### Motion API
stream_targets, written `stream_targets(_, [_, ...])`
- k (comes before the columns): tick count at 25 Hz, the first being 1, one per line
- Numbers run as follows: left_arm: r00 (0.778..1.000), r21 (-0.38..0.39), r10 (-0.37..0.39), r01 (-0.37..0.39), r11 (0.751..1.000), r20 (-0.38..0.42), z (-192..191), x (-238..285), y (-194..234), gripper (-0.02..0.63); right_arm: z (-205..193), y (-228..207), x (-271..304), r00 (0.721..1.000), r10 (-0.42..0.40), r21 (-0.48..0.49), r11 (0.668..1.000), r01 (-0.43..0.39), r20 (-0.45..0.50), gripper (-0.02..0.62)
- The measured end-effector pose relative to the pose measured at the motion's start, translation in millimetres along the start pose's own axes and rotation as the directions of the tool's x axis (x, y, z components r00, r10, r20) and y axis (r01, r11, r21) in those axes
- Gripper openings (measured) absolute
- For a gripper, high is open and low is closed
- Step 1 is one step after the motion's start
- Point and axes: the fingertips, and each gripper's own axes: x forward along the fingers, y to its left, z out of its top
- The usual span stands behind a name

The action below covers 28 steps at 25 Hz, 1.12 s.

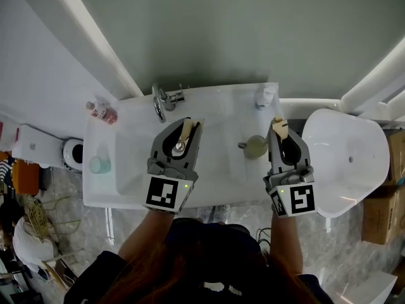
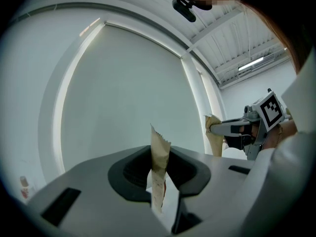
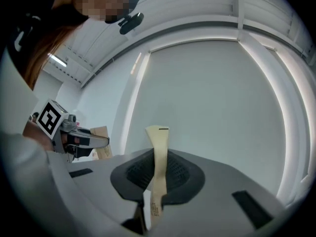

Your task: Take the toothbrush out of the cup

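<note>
While both grippers hover over the white sink counter [image 1: 221,109], the left gripper [image 1: 187,125] has its jaws clamped on a tan paper packet [image 2: 160,154] with a serrated top edge. The right gripper [image 1: 280,133] has its jaws almost together, pinching a thin tan paper strip [image 3: 158,154]. The cup [image 1: 256,147], greenish, stands on the counter between them, just left of the right gripper; the toothbrush itself can't be made out.

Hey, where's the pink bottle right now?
In the head view, the pink bottle sits at the back left corner of the white sink counter, left of the faucet.
</note>
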Motion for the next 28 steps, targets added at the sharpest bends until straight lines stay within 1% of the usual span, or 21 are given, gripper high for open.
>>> stream_targets(1, [1.000, 0.006, -0.001, 0.001, 1.000, 0.000, 3.5, -3.3, 0.8, 0.089, 6.7, 3.6, -3.4, 1.000, 0.001, -0.004, 1.000, -0.001, 0.015, 0.043])
stream_targets(4, [0.999, 0.003, 0.004, -0.004, 1.000, 0.048, 22.0, -10.7, 3.1, 0.089, 22.6, 13.1, -10.4, 0.998, 0.005, -0.007, 1.000, -0.005, 0.055, 0.043])
stream_targets(6, [0.998, 0.010, 0.003, -0.003, 1.000, 0.059, 27.3, -15.0, 4.5, 0.089, 32.4, 17.9, -12.7, 0.997, 0.010, -0.004, 1.000, -0.009, 0.082, 0.041])
stream_targets(12, [0.997, 0.012, -0.012, 0.011, 1.000, 0.072, 35.5, -26.7, 2.6, 0.089, 49.6, 22.3, -24.2, 0.995, -0.007, -0.031, 0.999, 0.010, 0.101, 0.041])
stream_targets(19, [0.997, 0.015, -0.022, 0.021, 1.000, 0.073, 38.5, -36.3, -1.6, 0.089, 57.7, 25.3, -36.2, 0.993, -0.022, -0.018, 1.000, 0.025, 0.120, 0.041])
stream_targets(23, [0.997, 0.020, -0.024, 0.022, 1.000, 0.073, 36.5, -37.9, -1.6, 0.089, 54.3, 24.6, -38.8, 0.994, -0.036, -0.036, 0.999, 0.040, 0.104, 0.043])
stream_targets(26, [0.997, 0.017, -0.021, 0.020, 1.000, 0.069, 32.6, -40.2, -1.3, 0.089, 50.8, 22.3, -42.4, 0.993, -0.052, -0.029, 0.998, 0.056, 0.106, 0.044])
stream_targets(28, [0.998, 0.026, -0.025, 0.024, 0.999, 0.050, 28.4, -41.1, -0.4, 0.089, 49.5, 20.2, -43.6, 0.992, -0.061, -0.017, 0.998, 0.063, 0.111, 0.044])
